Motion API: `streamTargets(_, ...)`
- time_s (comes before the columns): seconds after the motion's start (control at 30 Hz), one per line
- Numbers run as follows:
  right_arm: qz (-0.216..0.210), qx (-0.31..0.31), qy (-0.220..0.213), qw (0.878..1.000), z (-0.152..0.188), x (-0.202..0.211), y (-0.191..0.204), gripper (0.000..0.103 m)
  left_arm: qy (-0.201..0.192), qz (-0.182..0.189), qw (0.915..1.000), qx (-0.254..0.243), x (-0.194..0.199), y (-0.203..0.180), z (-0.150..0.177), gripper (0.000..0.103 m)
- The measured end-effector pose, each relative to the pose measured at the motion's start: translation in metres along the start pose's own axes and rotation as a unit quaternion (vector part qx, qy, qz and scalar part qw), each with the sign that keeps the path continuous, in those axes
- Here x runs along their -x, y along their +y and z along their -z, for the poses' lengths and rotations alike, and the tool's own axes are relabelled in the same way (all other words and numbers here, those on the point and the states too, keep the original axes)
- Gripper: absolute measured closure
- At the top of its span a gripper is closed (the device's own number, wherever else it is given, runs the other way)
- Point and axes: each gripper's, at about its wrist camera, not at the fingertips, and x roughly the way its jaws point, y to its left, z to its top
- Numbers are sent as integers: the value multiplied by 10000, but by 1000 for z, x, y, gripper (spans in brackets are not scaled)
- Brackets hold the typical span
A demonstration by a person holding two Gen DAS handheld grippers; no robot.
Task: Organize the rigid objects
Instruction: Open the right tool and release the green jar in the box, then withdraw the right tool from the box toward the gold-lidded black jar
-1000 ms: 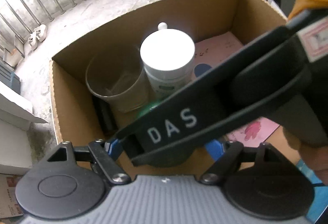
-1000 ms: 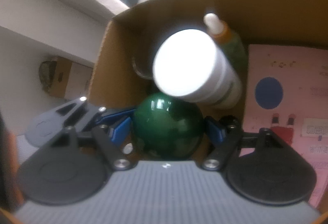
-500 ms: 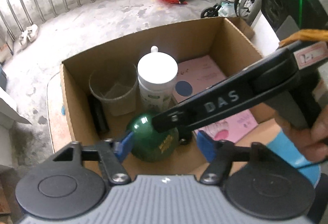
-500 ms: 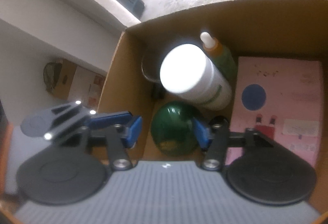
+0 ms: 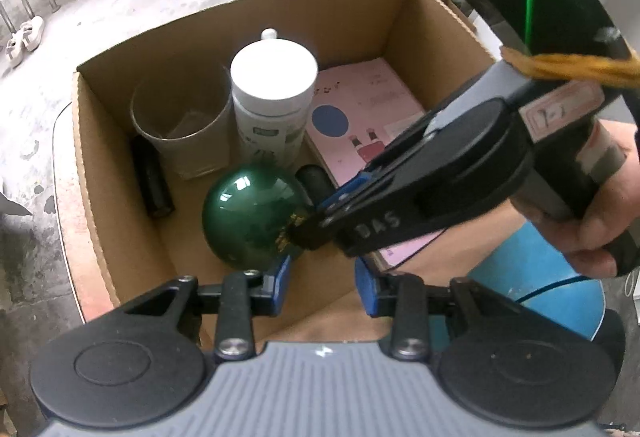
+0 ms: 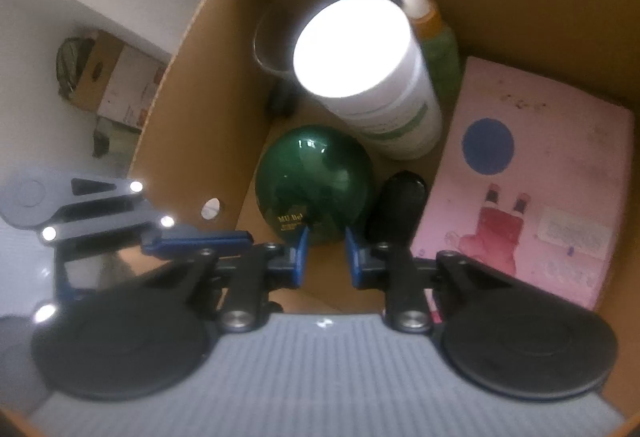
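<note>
1. The green ball [image 5: 250, 215] sits in the box [image 5: 120, 173], against the white jar [image 5: 274, 99].
2. Both tongs, left [image 5: 322, 287] and right [image 6: 326, 257], are closing, empty.
3. Lift both clear without nudging the ball.

Glossy dark green ball [image 5: 250, 215] with gold lettering, sitting in a plain brown box [image 5: 120, 197]. White-lidded jar [image 5: 274, 77] with a green-and-white label, a green bottle [image 6: 440, 53] with orange neck and white cap, a clear greyish cup [image 5: 180, 125]. Pink booklet [image 6: 560, 165] showing a blue dot and a red figure; blue pads on black-and-grey grippers.
</note>
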Motion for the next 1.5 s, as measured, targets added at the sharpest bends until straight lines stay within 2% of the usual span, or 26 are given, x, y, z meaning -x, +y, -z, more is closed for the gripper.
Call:
streamTargets(0.5, -308, -173, -127, 9993, -20, -12, 4, 83, -10, -303, 9995, 123, -8, 18, -2, 66)
streamTargets(0.8, -358, -331, -191, 9986, -15, -2, -12, 81, -78, -321, 9994, 136, -6, 16, -2, 65)
streamTargets(0.93, -330, -345, -308, 9984, -4, 15, -19, 81, -277, -253, 9993, 84, 8, 9, 2, 47)
streamTargets(1.0, -417, -405, -485, 9971, 4, 33, -23, 81, -401, -254, 9989, 63, 20, 2, 6, 45)
streamTargets(1.07, -395, -433, -735, 9956, 14, 54, -23, 80, -584, -211, 9980, 83, 34, -5, 11, 37)
streamTargets(1.2, -396, -448, -1287, 9899, 47, 105, -21, 77, -1152, -319, 9928, -54, 80, -27, 33, 31)
streamTargets(1.27, -440, -447, -1590, 9853, 71, 132, -18, 76, -1450, -327, 9887, -184, 104, -41, 49, 25)
streamTargets(1.5, -478, -264, -2613, 9637, 168, 222, 2, 70, -2416, -100, 9700, -245, 169, -79, 111, 17)
